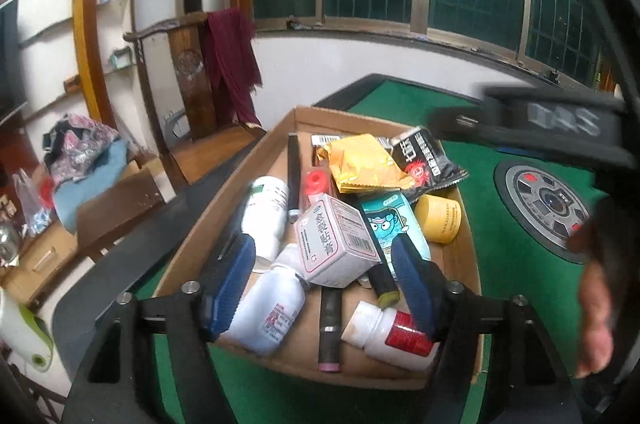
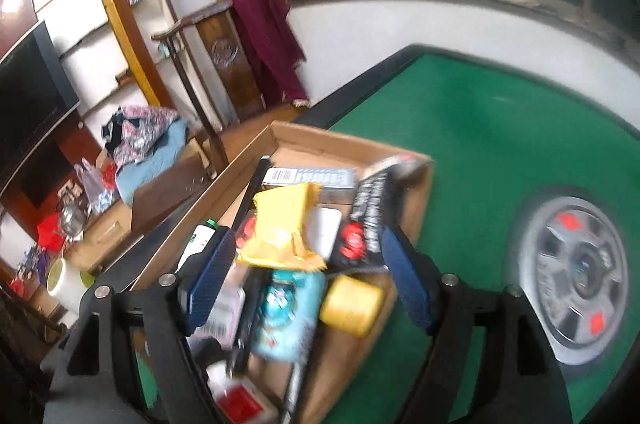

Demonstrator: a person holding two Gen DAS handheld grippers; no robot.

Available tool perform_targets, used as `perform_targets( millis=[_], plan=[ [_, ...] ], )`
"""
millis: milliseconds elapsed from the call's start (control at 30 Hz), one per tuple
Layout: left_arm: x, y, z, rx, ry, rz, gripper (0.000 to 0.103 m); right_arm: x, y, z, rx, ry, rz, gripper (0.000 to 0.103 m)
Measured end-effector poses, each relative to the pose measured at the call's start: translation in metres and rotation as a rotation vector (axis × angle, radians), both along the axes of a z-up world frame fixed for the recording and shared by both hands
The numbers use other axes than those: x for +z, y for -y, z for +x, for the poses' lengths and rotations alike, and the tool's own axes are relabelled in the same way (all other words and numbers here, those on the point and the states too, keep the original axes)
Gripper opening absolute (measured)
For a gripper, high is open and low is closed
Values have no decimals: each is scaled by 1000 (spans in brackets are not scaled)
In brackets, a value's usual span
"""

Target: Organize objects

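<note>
Both grippers, left [image 1: 324, 274] and right [image 2: 306, 278], hovered with fingers released above the cluttered cardboard box [image 1: 224, 202]; choosing an item seemed next.

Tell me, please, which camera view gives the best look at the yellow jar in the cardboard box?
The left wrist view: the yellow jar lies sharp and unobstructed on its side by the box's right wall, with its label lettering visible. In the right wrist view the jar appears between the open fingers, but motion blur smears it and hides the lettering.
</note>
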State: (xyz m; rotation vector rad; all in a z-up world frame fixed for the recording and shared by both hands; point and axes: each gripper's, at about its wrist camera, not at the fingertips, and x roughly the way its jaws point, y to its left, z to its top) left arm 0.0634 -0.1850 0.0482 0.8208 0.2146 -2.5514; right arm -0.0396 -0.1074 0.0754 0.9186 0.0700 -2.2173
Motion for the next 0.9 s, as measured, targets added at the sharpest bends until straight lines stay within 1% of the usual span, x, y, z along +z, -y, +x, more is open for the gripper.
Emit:
perform_targets(
  millis=[67,100,200,333,433,500,600,667,767,833,900],
  plan=[
    [5,-4,8,22,-19,-28,69,5,-21,9,-37,-34,-7,79],
    [7,-6,10,29,-26,-34,72,6,-30,13,-49,-43,-16,80],
    [16,-11,20,57,-59,-62,75,5,-60,25,-84,-51,-52,81],
    [25,-19,29,90,-75,-105,83,-3,-86,44,-89,-44,-66,81],
    [27,-22,29,117,-57,-143,84,-13,-96,66,-65,-43,-47,81],
    [27,-19,29,115,-52,-135,85,-20,-97,78,-32,-37,-39,81],
    [27,-12,32,110,-46,-99,89,-28,-91,99,12,-52,-18,81],
    [26,-6,34,123,-25,-116,90,-32,-84,113,43,-80,10,81],
    [26,-2,42,158,-32,-152,91,-41,-73,130,83,-130,69,81],
    [29,0,48,166,-61,-160,91,-47,-70,135,104,-128,84,81],
    [33,2,53,162,-72,-152,91,-52,-68,135,117,-115,89,81]
  ],
)
